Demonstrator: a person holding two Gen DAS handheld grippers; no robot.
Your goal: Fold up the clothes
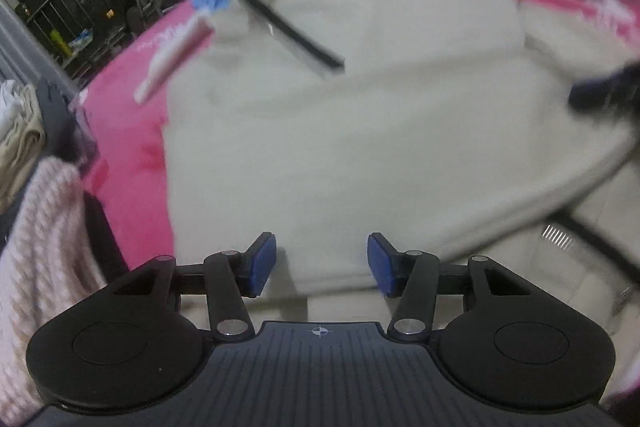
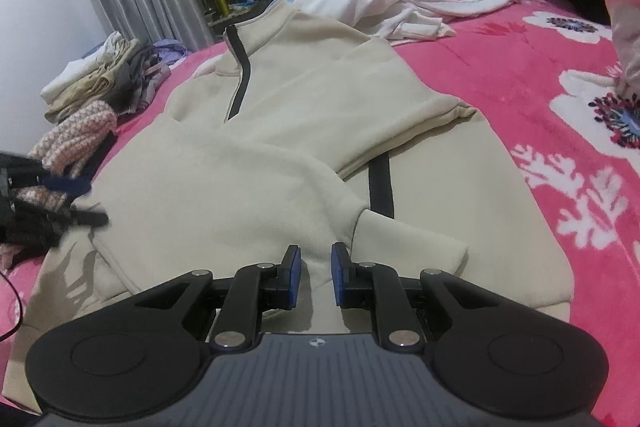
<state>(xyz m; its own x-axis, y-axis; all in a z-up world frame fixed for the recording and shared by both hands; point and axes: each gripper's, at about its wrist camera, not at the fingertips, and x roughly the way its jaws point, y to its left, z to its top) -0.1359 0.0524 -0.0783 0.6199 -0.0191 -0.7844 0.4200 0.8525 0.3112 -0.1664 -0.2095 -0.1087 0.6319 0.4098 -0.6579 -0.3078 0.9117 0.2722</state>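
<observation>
The left gripper [image 1: 322,263] hangs with jaws apart and empty over the near hem of the cream pullover [image 2: 320,131], spread on the pink blanket [image 2: 540,75]. The right gripper [image 2: 316,275] has a narrow gap, nothing pinched. Both sleeves [image 2: 248,179] lie folded in, so the next move is probably gripping the hem and carrying it toward the collar. Only the right view sharply shows the far white clothes [image 2: 384,3] and the stack at left [image 2: 100,75].
</observation>
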